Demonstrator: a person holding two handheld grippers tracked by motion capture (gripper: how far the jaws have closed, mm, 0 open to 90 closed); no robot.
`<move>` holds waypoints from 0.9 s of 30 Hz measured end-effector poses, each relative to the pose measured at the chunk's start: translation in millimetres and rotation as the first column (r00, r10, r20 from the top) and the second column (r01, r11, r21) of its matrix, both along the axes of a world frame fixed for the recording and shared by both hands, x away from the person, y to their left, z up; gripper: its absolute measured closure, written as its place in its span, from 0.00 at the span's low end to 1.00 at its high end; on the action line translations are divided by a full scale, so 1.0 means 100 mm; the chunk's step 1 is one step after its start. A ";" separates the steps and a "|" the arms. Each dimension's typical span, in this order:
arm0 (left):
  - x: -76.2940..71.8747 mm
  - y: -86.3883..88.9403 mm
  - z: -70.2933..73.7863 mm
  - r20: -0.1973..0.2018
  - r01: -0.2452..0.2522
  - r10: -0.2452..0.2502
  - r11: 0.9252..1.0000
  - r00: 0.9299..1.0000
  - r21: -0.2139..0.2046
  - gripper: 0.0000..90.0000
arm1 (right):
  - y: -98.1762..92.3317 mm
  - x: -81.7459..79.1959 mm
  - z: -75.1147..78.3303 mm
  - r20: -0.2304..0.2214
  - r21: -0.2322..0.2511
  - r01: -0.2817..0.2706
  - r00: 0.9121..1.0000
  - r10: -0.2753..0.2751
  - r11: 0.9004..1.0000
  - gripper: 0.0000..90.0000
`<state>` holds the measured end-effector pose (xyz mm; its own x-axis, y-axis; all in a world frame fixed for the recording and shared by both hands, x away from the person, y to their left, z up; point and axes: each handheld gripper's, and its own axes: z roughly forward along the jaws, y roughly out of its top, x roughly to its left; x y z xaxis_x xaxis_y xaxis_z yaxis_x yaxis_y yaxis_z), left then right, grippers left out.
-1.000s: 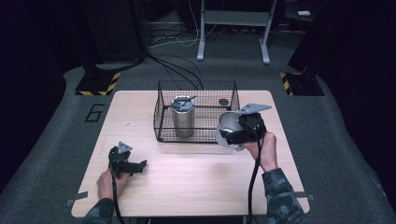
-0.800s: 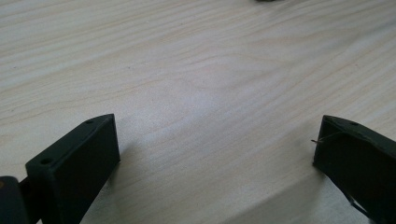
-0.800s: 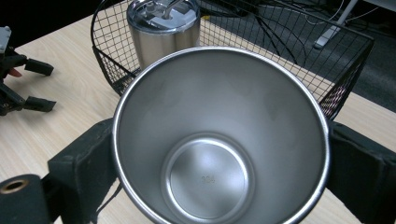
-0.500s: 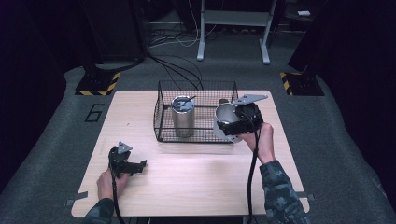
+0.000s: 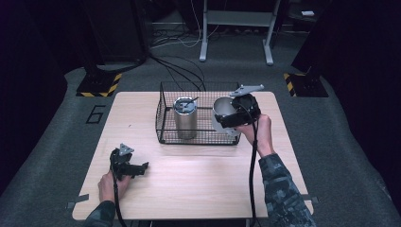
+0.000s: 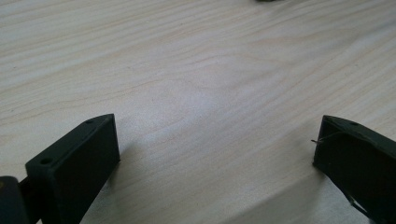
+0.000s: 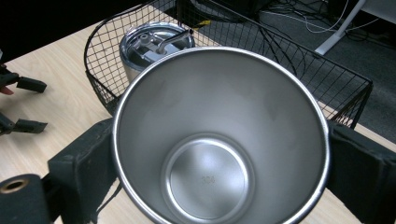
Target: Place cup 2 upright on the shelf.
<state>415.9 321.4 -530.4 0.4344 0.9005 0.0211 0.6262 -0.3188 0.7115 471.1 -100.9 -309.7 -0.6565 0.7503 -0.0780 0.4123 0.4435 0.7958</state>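
two black jaws of the right gripper (image 7: 219,168) clamp the rim of a stiff, light, slippery steel cup (image 7: 219,135) over the wire basket (image 5: 165,132), while the left gripper (image 6: 210,158) rests wide open.

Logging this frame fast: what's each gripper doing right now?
Left gripper: open, holding nothing, low over the table.
Right gripper: shut on the steel cup, at the wire basket.

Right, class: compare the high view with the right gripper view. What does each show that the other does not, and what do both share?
High view alone: the person's right hand and the whole table. Right gripper view alone: the bare inside of the steel cup, with a stamped mark on its bottom. Both: the wire basket, the lidded tumbler standing in it, and the right gripper shut on the cup.
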 end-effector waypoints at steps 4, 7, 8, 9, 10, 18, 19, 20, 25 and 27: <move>0.00 0.00 0.00 0.003 -0.002 0.002 1.000 1.000 0.001 0.00 | 0.03 0.08 0.01 -0.005 0.006 0.011 1.000 -0.011 1.000 0.07; 0.00 0.00 0.00 0.006 0.001 -0.001 1.000 1.000 0.002 0.00 | 0.05 0.13 0.01 -0.005 0.006 0.018 1.000 -0.018 1.000 0.07; 0.00 0.00 0.00 0.003 -0.003 0.003 1.000 1.000 -0.001 0.00 | 0.06 0.15 0.01 -0.002 -0.001 0.018 1.000 -0.018 1.000 0.07; 0.00 0.00 -0.01 0.010 -0.002 0.002 1.000 1.000 0.002 0.00 | 0.06 0.16 0.01 -0.001 0.001 0.023 1.000 -0.023 1.000 0.07; 0.00 0.00 0.00 0.002 0.000 0.000 1.000 1.000 0.000 0.00 | 0.06 0.18 0.01 -0.004 0.001 0.025 1.000 -0.025 1.000 0.07; 0.00 0.00 0.00 0.007 0.001 -0.001 1.000 1.000 0.003 0.00 | 0.10 0.33 -0.04 -0.020 0.003 0.055 0.998 -0.055 0.998 0.07; 0.00 0.00 0.00 0.007 0.001 -0.001 1.000 1.000 0.002 0.00 | 0.09 0.36 -0.06 -0.019 -0.002 0.054 0.998 -0.054 0.999 0.07; 0.00 0.00 0.00 0.007 0.001 -0.001 1.000 1.000 0.002 0.00 | 0.10 0.38 -0.07 -0.019 0.001 0.062 0.998 -0.062 0.998 0.07; 0.00 0.00 0.00 0.006 0.000 0.000 1.000 1.000 0.003 0.00 | 0.13 0.49 -0.12 -0.027 0.003 0.075 0.997 -0.074 0.997 0.07; 0.00 0.00 -0.01 0.010 -0.002 0.002 1.000 1.000 0.002 0.00 | 0.14 0.54 -0.14 -0.030 -0.001 0.074 0.997 -0.074 0.997 0.07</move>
